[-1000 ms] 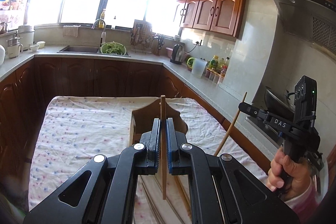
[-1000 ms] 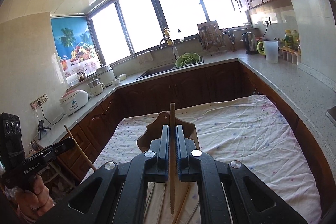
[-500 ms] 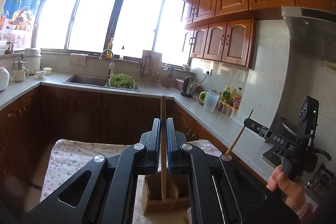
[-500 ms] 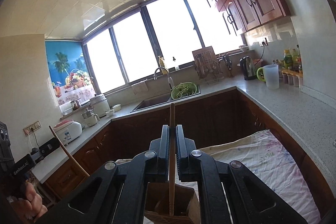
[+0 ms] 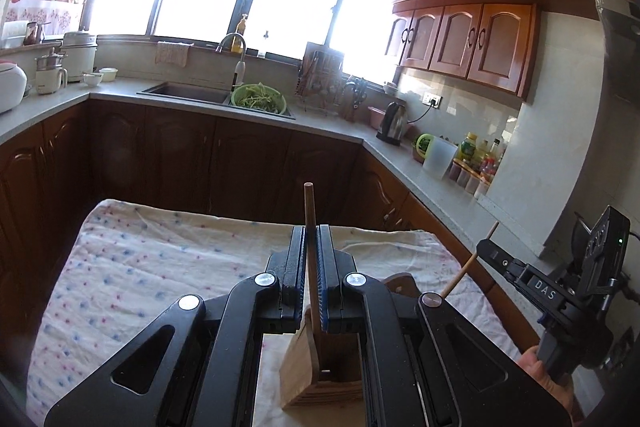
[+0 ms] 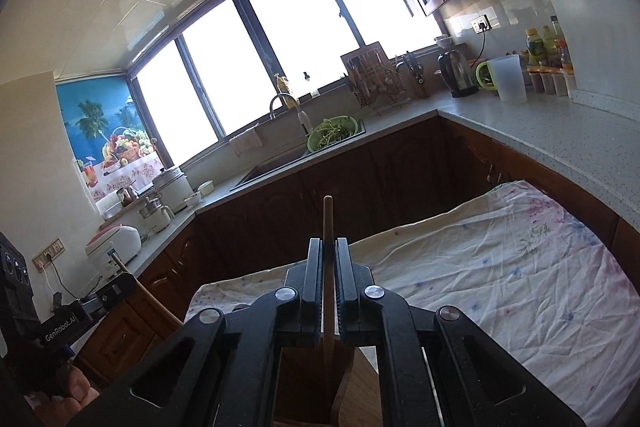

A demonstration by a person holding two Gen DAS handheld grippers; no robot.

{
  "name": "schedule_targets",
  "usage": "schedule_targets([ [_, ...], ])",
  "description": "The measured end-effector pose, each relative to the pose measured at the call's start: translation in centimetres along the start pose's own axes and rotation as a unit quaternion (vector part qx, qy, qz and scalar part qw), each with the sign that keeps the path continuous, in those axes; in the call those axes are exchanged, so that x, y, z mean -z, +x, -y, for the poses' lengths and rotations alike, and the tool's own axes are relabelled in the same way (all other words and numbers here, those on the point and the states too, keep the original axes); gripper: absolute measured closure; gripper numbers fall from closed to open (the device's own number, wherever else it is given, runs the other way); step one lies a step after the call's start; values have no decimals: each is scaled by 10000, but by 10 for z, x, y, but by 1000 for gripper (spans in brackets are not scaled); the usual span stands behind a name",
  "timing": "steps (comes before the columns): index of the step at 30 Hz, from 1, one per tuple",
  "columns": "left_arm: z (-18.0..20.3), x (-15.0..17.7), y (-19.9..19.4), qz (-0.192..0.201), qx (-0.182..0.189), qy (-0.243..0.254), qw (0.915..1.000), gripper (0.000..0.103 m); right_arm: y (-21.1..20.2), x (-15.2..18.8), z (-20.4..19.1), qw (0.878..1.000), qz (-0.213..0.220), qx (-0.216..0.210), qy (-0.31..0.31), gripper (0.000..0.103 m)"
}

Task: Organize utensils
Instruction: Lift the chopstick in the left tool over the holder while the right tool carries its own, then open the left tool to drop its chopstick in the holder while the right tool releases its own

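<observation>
My left gripper (image 5: 311, 233) is shut on a dark wooden chopstick (image 5: 309, 207) that stands nearly upright. Its lower end hangs over the open top of a wooden utensil holder (image 5: 308, 375) on the cloth-covered table (image 5: 140, 267). My right gripper (image 6: 329, 243) is shut on a lighter chopstick (image 6: 328, 219), whose lower end dips into the same holder (image 6: 360, 379). Each view catches the other gripper at its edge: the right gripper (image 5: 492, 255) with its chopstick (image 5: 468, 267), and the left gripper (image 6: 120, 285) with its chopstick (image 6: 154, 305).
Dark cabinets and a grey counter (image 5: 440, 187) wrap around the table. On the counter are a sink with a green colander (image 5: 259, 99), a kettle (image 5: 394, 123), a plastic jug (image 5: 438, 159), bottles (image 5: 480, 155) and a rice cooker (image 6: 114, 247).
Both grippers have carried their chopsticks forward and down. The holder, ahead on the cloth a second ago, now sits right under both sets of jaws.
</observation>
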State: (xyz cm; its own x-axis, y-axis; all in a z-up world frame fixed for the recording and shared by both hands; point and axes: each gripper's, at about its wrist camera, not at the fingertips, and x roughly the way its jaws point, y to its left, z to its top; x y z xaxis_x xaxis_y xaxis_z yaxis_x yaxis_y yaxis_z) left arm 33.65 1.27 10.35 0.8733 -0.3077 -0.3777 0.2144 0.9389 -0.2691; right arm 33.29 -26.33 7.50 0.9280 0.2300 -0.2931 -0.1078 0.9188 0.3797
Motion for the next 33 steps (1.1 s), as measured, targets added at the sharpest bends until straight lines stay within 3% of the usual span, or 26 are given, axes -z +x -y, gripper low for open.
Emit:
schedule_targets([
  [14,0,6,12,-187,-163,36,9997,98,5,0,-2,9997,-202,66,-89,97],
  [17,-1,6,14,-325,-248,40,9992,98,6,-1,-2,9995,-308,72,-72,86],
  [19,-3,6,11,-382,-254,13,9989,95,2,-1,-1,9995,-309,-19,-40,43],
  [20,-4,6,8,-392,-279,10,9988,93,-2,-2,0,9996,-268,-60,-22,34],
  [21,-4,7,3,-387,-292,12,9988,85,-9,-2,0,9998,-197,-77,-3,30],
  [22,-5,9,-1,-372,-317,-5,9988,66,-15,-2,1,9999,-133,-90,15,30],
  [24,-7,12,-15,-255,-381,-46,9989,48,-25,-3,3,9999,-107,-112,71,24],
  [26,-9,14,-27,-218,-419,-58,9989,47,-36,-1,5,9998,-107,-138,113,18],
  [28,-13,18,-39,-226,-433,-135,9987,37,-49,1,8,9998,-105,-122,118,11],
  [30,-16,24,-51,-229,-477,-171,9985,30,-61,6,12,9998,-119,-113,119,9],
  [33,-19,36,-66,-294,-549,-145,9980,27,-79,16,19,9995,-245,-91,187,5],
])
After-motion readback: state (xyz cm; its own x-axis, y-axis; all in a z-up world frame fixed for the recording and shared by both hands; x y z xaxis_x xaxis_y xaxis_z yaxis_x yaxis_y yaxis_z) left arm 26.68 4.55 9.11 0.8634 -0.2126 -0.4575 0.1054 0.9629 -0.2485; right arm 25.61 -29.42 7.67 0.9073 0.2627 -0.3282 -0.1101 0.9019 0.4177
